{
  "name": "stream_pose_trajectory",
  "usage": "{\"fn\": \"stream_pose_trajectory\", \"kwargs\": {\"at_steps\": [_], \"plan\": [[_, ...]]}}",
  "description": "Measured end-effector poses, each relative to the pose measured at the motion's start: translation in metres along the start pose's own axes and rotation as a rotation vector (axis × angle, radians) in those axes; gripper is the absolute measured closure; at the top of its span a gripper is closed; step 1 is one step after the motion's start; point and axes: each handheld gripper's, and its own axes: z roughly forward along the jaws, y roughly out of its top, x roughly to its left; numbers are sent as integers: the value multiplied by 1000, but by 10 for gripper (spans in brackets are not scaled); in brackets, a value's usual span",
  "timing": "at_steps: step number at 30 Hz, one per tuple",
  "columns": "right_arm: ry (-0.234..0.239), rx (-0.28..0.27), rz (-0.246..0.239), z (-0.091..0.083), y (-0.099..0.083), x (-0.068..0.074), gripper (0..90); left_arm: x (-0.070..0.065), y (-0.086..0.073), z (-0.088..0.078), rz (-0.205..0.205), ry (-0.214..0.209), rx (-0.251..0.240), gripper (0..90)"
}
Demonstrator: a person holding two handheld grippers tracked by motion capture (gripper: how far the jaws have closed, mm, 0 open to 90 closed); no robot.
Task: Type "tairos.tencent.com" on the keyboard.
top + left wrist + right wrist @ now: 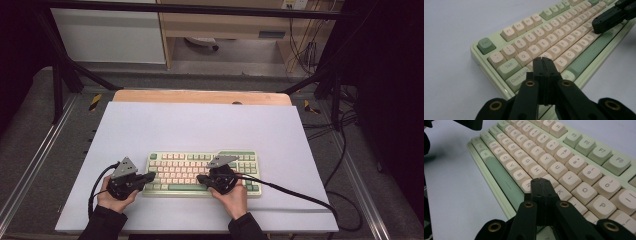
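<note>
A cream and green keyboard (200,172) lies on the white board in front of the person. My left gripper (151,176) is shut with nothing in it, its tip over the keyboard's left end. In the left gripper view its joined tips (542,59) hover above the keys near A and S on the keyboard (554,40). My right gripper (200,177) is shut and empty too, its tip over the lower middle rows. Its closed tips (539,180) sit over the keys near N and J of the keyboard (541,155). The right gripper's jaw end (607,21) shows at the far end.
The white board (200,130) covers a wooden table (200,96) inside a black frame. A black cable (295,192) trails right from the right gripper across the board. Grey floor, a desk and more cables lie beyond.
</note>
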Motion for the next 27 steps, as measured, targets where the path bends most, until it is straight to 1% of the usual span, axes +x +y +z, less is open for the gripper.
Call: {"fn": "stream_pose_trajectory", "kwargs": {"at_steps": [3,4,5,10,13,19,20,23,25,27], "plan": [[-1,0,-4,1,0,0,900,0,0,0,0,0,0,899],[-1,7,1,1,-1,0,900,0,0,0,0,-1,0,899],[-3,12,-5,2,-2,0,900,0,0,0,1,-1,0,899],[-4,9,-6,0,-1,0,900,0,0,-1,3,-2,-3,899],[-2,-6,-6,-5,2,0,900,0,1,-1,1,-2,-5,899],[-31,-29,-24,-21,9,-3,894,0,2,-4,-1,-11,-11,892],[-35,-32,-24,-24,10,-4,869,0,2,-4,-1,-14,-9,877],[-47,-39,-14,-33,10,-9,830,1,3,-6,-4,-12,-7,821],[-52,-52,-4,-39,9,-13,790,2,3,-7,-3,-12,-4,759],[-57,-51,2,-45,7,-18,740,3,3,-8,-1,-17,1,683]]}}
